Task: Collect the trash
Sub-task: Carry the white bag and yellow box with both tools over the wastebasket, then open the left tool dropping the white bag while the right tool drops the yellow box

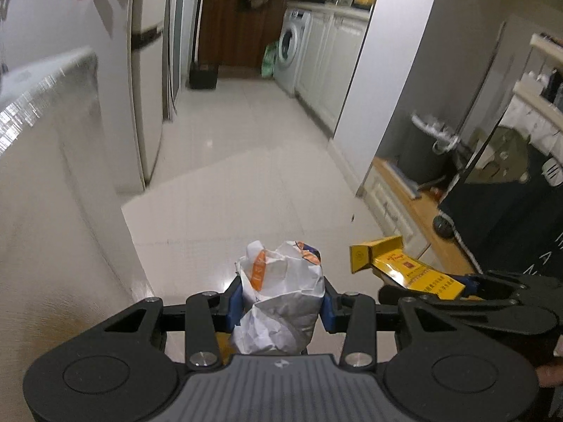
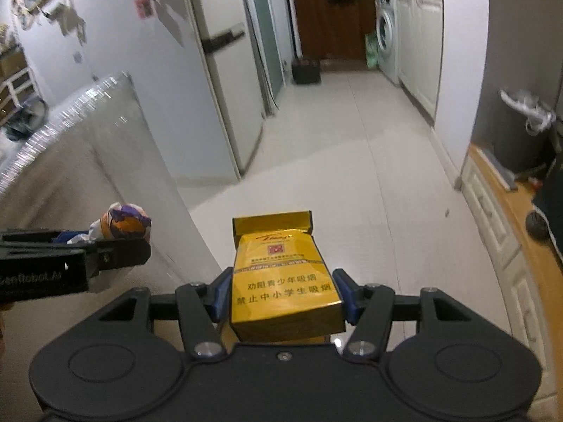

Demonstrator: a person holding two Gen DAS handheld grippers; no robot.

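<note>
Two hand-held grippers are in view, each carrying one piece of trash. The left hand-held gripper [image 1: 281, 299] has its jaws partly closed, both blue pads pressed against one crumpled paper wrapper [image 1: 281, 302], white with orange and purple print, which stands up between them. The right hand-held gripper [image 2: 281, 295] has its jaws partly closed on one yellow cigarette pack [image 2: 285, 281], lid flap open at the far end, printed face up. In the left wrist view the pack [image 1: 404, 270] sits just to the right of the wrapper, apart from it. Both items are held above a pale tiled floor [image 1: 246, 147]. Counted in the background: one washing machine [image 1: 290, 49], one tall refrigerator [image 1: 147, 70], one dark bin with a white liner [image 2: 517, 133], one small black box [image 2: 306, 70] on the floor by a wooden door.
</note>
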